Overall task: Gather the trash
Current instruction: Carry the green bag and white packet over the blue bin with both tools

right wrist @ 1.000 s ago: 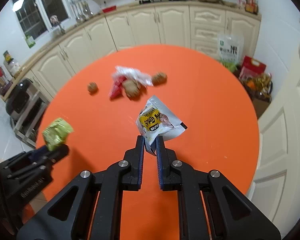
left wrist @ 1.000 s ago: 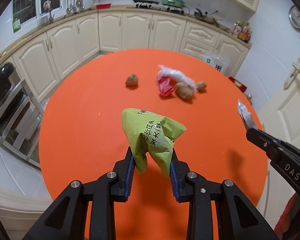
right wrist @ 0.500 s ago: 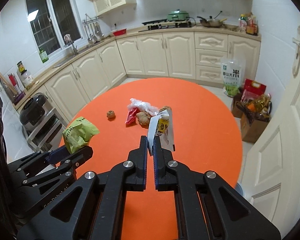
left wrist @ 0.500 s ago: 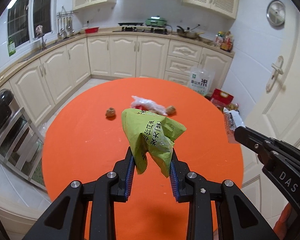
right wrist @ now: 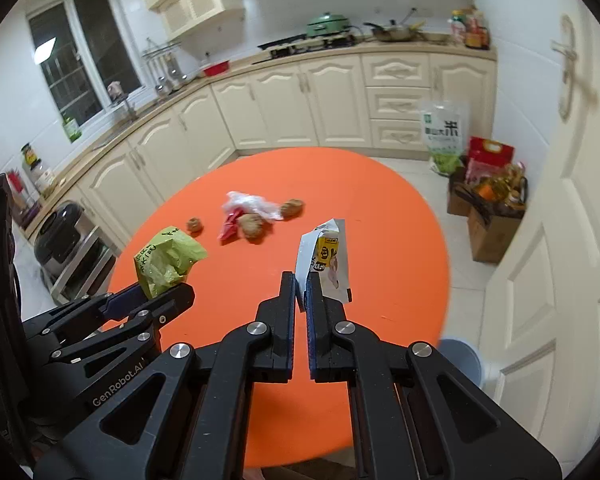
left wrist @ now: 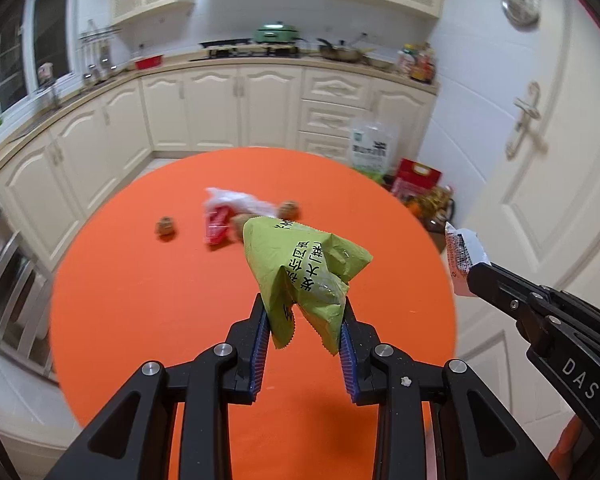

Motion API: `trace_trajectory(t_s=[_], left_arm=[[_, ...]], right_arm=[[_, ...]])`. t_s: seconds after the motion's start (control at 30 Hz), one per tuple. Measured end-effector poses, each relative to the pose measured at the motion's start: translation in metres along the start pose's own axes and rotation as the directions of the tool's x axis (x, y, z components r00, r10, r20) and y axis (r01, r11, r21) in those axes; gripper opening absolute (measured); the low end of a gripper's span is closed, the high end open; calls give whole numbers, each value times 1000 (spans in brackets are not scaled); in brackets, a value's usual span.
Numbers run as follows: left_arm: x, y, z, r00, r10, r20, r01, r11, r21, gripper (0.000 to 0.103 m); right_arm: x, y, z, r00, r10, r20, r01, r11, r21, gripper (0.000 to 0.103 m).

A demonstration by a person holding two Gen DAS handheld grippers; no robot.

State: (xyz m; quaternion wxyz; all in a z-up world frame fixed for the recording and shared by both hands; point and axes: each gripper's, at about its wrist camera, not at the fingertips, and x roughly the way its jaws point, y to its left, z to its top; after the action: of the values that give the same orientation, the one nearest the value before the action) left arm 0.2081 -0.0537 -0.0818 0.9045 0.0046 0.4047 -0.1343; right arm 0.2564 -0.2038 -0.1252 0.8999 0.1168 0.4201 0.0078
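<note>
Left claw (left wrist: 303, 322) pinches a green wrapper (left wrist: 300, 268), right claw (right wrist: 301, 294) a white packet (right wrist: 325, 258); crumpled scraps (right wrist: 256, 216) litter the orange table (right wrist: 380, 248).

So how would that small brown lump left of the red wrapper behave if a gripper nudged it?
The brown lump looks rounded, so it would probably roll across the orange table. Its crumpled surface suggests something light that would likely squash.

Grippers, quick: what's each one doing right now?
Left gripper: closed on the green wrapper, held above the orange table.
Right gripper: closed on the white packet.
</note>
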Motion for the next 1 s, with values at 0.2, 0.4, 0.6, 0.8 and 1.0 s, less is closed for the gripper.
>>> trace_trajectory(t_s=[0.2,0.4,0.6,0.8,1.0], left_arm=[[23,-51,5,995,-90,-44,94,991,97,28],[59,-111,10,977,-175,-123,197,960,200,28],[100,-160,15,961,-207,-186,254,924,285,28],[144,-195,18,944,-210,-254,288,901,325,28],[202,-225,25,923,-186,-337,305,888,344,28]], right_arm=[[-22,-60,-10,996,-92,10,91,991,94,5],[-42,-126,-27,980,-199,-8,196,959,205,5],[-52,-182,-43,956,-288,-53,290,909,301,5],[-50,-225,-60,937,-332,-105,347,858,378,5],[-45,-250,-71,922,-359,-143,385,832,400,5]])
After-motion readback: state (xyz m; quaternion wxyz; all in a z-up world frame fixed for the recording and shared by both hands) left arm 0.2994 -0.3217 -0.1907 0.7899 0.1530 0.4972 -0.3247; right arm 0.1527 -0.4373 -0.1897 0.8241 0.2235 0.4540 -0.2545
